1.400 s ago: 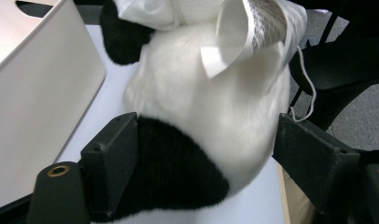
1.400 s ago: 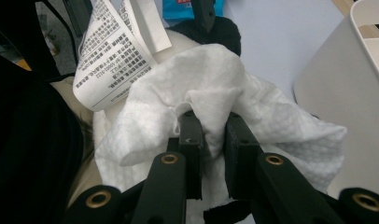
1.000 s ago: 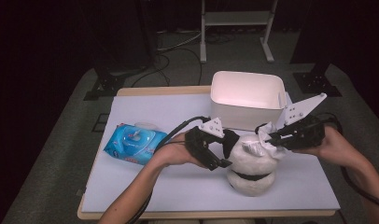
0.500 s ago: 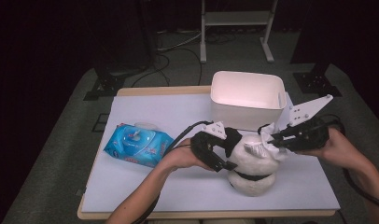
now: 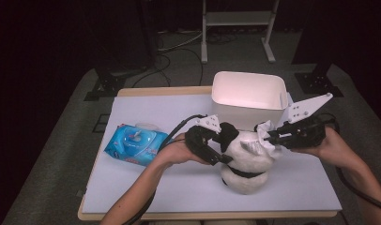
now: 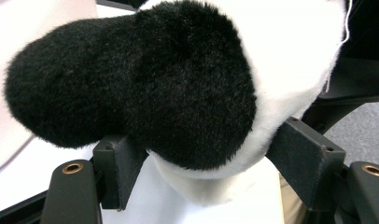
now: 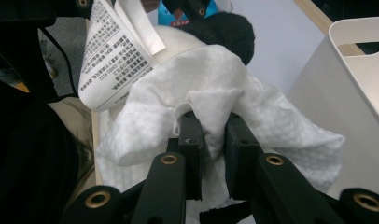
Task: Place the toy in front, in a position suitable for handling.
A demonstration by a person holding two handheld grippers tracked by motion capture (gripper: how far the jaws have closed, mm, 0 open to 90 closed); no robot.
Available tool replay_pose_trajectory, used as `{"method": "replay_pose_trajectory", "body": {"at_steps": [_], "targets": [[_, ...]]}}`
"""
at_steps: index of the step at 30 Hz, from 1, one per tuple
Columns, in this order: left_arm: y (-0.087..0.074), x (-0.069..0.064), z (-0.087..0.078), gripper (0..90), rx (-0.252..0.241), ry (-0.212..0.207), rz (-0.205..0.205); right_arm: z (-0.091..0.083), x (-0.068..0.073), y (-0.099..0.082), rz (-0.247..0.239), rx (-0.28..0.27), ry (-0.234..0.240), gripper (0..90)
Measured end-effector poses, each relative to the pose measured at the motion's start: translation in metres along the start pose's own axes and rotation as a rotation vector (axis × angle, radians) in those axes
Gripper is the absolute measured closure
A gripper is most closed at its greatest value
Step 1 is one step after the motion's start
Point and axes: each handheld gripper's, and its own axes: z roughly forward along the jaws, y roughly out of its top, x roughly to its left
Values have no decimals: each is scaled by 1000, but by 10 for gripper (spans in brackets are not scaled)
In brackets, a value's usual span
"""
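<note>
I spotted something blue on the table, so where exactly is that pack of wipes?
In the high view the blue wipes pack lies flat on the table's left side, just left of the person's left hand, apart from the plush toy.

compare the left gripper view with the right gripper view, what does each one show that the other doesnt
Left gripper view alone: the plush panda's black ear close up, bulging between the left gripper's fingers, which have just been closing around it.

Right gripper view alone: a white wet wipe pinched by the right gripper, the toy's printed label, the white bin, and a corner of the blue wipes pack.

Both: the panda's fur and the white tabletop.
</note>
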Motion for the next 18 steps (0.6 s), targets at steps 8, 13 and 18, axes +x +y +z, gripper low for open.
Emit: {"method": "replay_pose_trajectory", "body": {"at_steps": [8, 13, 18], "targets": [[-1, 2, -16, 285, 9, 38, 0, 12, -2, 12, -22, -1, 10, 780], [-4, 3, -21, 284, 12, 42, -3, 18, -1, 18, -30, -4, 22, 780], [-12, 4, -12, 232, -21, 6, -37, 21, 1, 13, -30, 11, 26, 780]]}}
